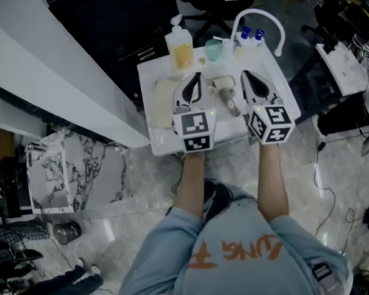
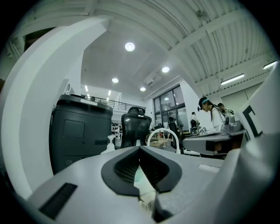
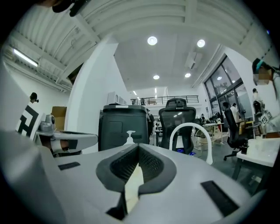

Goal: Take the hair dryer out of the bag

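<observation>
The head view alone shows the bench (image 1: 165,142), a small white one, with both tools held side by side over it. The left tool (image 1: 196,75) and right tool (image 1: 248,75) flank the hair dryer (image 1: 226,92), which lies on the bench top between them. It is out of the flat beige bag (image 1: 160,103), which lies beside the left tool; whether anything is in the bag cannot be told.

At the far edge stand a pump bottle (image 1: 179,47) holding yellow liquid, a small teal cup (image 1: 213,49) whose contents cannot be made out, and two blue-capped bottles (image 1: 251,33) under a white arch (image 1: 257,16).

The two gripper views show none of the bench top. They look level across the room at a black cabinet (image 3: 122,127), an office chair (image 3: 176,117), ceiling lights, and people at a desk (image 2: 210,114). They do settle the jaws: the left tool (image 2: 140,149) and right tool (image 3: 138,148) each have the dark pads pressed together with nothing between them.
</observation>
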Demonstrator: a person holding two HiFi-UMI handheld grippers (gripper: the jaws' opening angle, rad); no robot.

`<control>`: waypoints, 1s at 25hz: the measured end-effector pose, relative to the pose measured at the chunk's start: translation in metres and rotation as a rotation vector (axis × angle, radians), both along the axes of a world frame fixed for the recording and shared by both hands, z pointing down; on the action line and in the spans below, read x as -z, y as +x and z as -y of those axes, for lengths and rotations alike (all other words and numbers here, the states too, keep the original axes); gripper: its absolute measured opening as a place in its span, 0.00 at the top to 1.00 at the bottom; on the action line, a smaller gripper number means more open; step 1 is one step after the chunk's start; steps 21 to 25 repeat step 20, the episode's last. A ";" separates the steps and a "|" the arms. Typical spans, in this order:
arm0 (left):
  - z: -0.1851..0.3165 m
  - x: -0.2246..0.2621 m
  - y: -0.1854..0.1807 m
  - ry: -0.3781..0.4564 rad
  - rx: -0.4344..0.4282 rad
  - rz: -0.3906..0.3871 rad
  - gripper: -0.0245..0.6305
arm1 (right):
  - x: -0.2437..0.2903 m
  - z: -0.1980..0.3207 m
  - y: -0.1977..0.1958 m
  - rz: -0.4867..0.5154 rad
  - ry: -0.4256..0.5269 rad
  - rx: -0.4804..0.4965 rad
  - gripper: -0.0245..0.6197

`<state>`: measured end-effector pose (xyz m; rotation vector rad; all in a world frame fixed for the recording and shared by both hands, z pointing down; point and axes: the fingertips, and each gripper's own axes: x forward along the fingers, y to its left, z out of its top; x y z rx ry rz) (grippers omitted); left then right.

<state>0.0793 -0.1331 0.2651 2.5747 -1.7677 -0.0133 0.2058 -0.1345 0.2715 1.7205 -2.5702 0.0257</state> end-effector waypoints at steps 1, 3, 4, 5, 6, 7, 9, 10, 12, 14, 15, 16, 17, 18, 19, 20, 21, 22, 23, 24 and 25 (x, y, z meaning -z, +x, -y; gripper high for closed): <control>-0.001 0.002 0.001 0.006 0.000 0.007 0.96 | 0.001 -0.001 0.001 -0.003 0.009 -0.001 0.96; -0.003 0.005 0.002 0.016 0.003 0.016 0.96 | 0.004 -0.004 0.003 -0.008 0.018 -0.004 0.96; -0.003 0.007 0.001 0.019 0.004 0.017 0.96 | 0.006 -0.004 0.005 -0.009 0.020 -0.006 0.96; -0.004 0.009 0.001 0.022 0.005 0.018 0.96 | 0.008 -0.006 0.006 -0.009 0.021 -0.008 0.96; -0.005 0.011 0.001 0.025 0.006 0.020 0.96 | 0.010 -0.007 0.008 -0.010 0.023 -0.011 0.96; -0.006 0.012 0.001 0.029 0.007 0.023 0.96 | 0.012 -0.008 0.009 -0.012 0.026 -0.013 0.96; -0.007 0.015 0.002 0.038 0.007 0.028 0.96 | 0.014 -0.010 0.011 -0.015 0.035 -0.014 0.96; -0.007 0.015 0.002 0.040 0.007 0.029 0.96 | 0.015 -0.010 0.013 -0.017 0.038 -0.014 0.96; -0.006 0.015 0.004 0.039 0.009 0.029 0.96 | 0.016 -0.010 0.015 -0.027 0.039 -0.015 0.96; -0.004 0.015 0.006 0.035 0.009 0.035 0.96 | 0.018 -0.009 0.018 -0.035 0.038 -0.015 0.96; -0.003 0.015 0.007 0.032 0.007 0.039 0.96 | 0.019 -0.009 0.020 -0.037 0.037 -0.016 0.96; -0.003 0.015 0.009 0.029 0.006 0.043 0.96 | 0.019 -0.009 0.023 -0.038 0.036 -0.018 0.96; -0.004 0.015 0.010 0.026 0.004 0.046 0.96 | 0.020 -0.010 0.025 -0.039 0.035 -0.020 0.96; -0.004 0.014 0.012 0.024 0.002 0.048 0.96 | 0.019 -0.010 0.027 -0.040 0.035 -0.022 0.96; -0.005 0.014 0.013 0.023 0.000 0.050 0.96 | 0.019 -0.011 0.029 -0.041 0.035 -0.023 0.96; -0.005 0.013 0.014 0.022 -0.002 0.052 0.96 | 0.020 -0.012 0.031 -0.043 0.036 -0.024 0.96; -0.005 0.013 0.014 0.022 -0.002 0.052 0.96 | 0.020 -0.012 0.031 -0.043 0.036 -0.024 0.96; -0.005 0.013 0.014 0.022 -0.002 0.052 0.96 | 0.020 -0.012 0.031 -0.043 0.036 -0.024 0.96; -0.005 0.013 0.014 0.022 -0.002 0.052 0.96 | 0.020 -0.012 0.031 -0.043 0.036 -0.024 0.96; -0.005 0.013 0.014 0.022 -0.002 0.052 0.96 | 0.020 -0.012 0.031 -0.043 0.036 -0.024 0.96; -0.005 0.013 0.014 0.022 -0.002 0.052 0.96 | 0.020 -0.012 0.031 -0.043 0.036 -0.024 0.96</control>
